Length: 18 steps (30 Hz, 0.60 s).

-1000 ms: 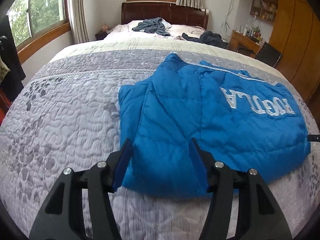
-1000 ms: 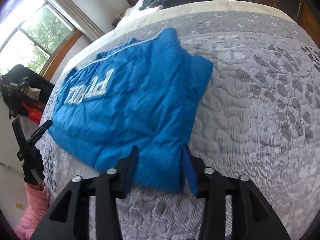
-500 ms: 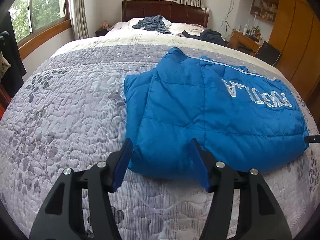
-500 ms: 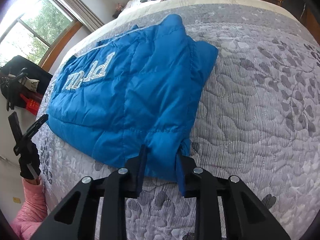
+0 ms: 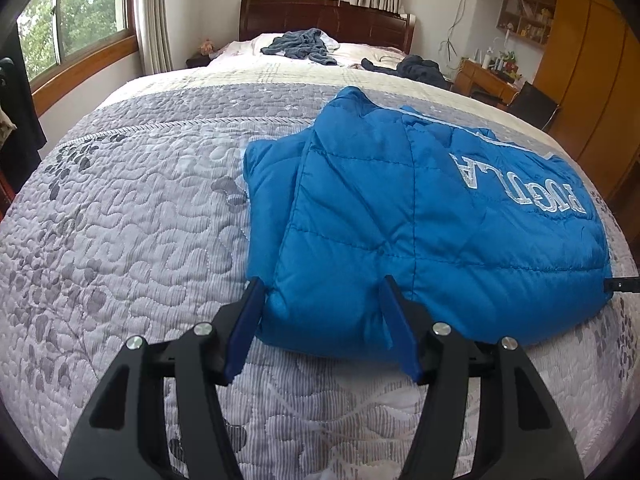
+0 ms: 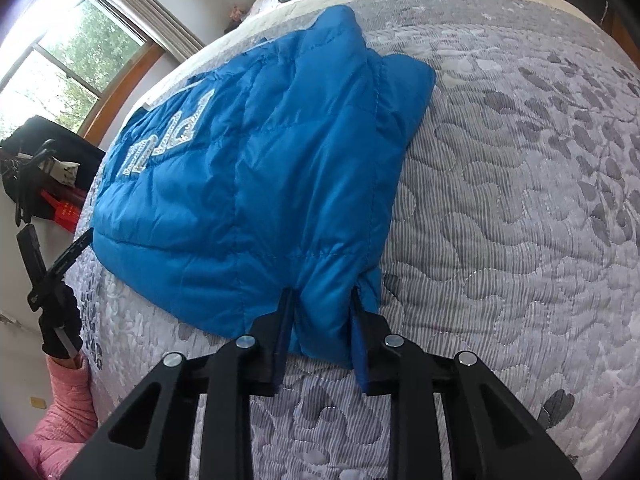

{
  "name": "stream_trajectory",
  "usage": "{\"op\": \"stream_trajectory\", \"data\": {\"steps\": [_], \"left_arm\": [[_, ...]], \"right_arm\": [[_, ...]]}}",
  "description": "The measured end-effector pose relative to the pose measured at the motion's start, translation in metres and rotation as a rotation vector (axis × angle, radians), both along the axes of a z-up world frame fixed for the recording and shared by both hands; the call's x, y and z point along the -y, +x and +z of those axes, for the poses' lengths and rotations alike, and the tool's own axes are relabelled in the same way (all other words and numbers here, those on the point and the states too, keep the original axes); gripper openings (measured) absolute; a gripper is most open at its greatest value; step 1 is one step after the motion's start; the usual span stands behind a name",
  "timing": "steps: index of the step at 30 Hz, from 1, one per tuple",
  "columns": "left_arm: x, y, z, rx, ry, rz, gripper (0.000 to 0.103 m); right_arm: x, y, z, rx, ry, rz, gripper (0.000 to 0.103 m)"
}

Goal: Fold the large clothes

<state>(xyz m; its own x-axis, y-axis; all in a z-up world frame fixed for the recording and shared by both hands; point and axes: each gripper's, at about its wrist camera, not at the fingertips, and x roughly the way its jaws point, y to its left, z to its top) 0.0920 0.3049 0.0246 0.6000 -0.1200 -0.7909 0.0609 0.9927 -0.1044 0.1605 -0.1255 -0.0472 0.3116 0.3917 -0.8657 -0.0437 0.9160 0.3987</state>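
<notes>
Lying on the bed (image 5: 120, 240), the jacket (image 5: 420, 216) looks puffy, light and slick; take it by the near hem corners. Left gripper (image 5: 322, 304): jaws wide, straddling one corner. Right gripper (image 6: 322, 320): jaws narrow, pinching the other. Only the right view shows a pink sleeve (image 6: 68, 400).

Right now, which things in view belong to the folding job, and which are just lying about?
Part of the job:
- blue padded jacket, folded on the grey quilted bedspread
- right gripper, pinching the jacket's near corner
- left gripper, open around its near edge

Lying about:
- grey garment by the headboard
- dark clothes at the far right of the bed
</notes>
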Motion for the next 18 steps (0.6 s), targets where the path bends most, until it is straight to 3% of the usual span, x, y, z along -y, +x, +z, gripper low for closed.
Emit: {"op": "stream_trajectory", "data": {"steps": [13, 18], "left_arm": [[-0.002, 0.002, -0.001, -0.018, -0.021, 0.011, 0.063], [-0.006, -0.003, 0.021, 0.014, -0.013, 0.019, 0.066]], "right_arm": [[-0.005, 0.002, 0.001, 0.01, -0.019, -0.01, 0.026], [-0.007, 0.001, 0.015, 0.023, -0.047, -0.004, 0.035]]}}
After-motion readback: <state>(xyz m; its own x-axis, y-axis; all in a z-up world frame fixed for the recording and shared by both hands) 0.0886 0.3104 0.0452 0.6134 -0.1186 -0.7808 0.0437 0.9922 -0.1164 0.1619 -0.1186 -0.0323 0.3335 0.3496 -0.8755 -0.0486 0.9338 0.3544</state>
